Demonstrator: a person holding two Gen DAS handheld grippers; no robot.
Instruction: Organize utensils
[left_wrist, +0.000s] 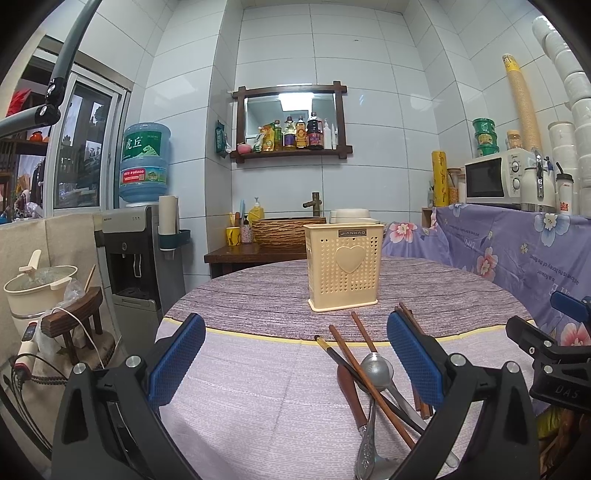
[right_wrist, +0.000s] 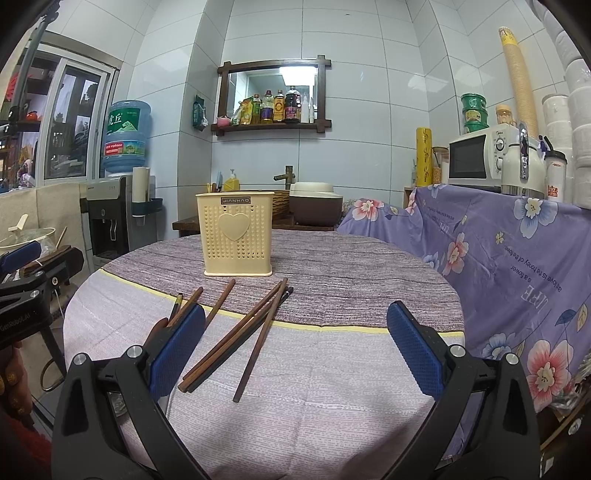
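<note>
A cream perforated utensil holder with a heart on its front stands upright on the round table; it also shows in the right wrist view. In front of it lie brown chopsticks, a metal spoon and a brown-handled utensil in a loose pile. In the right wrist view several chopsticks lie spread on the cloth. My left gripper is open and empty, left of the pile. My right gripper is open and empty, with the chopsticks by its left finger.
The table's tablecloth is lilac in front and purple-striped behind. A floral purple sheet covers the counter on the right, with a microwave on it. A water dispenser stands left. A sink is behind the table.
</note>
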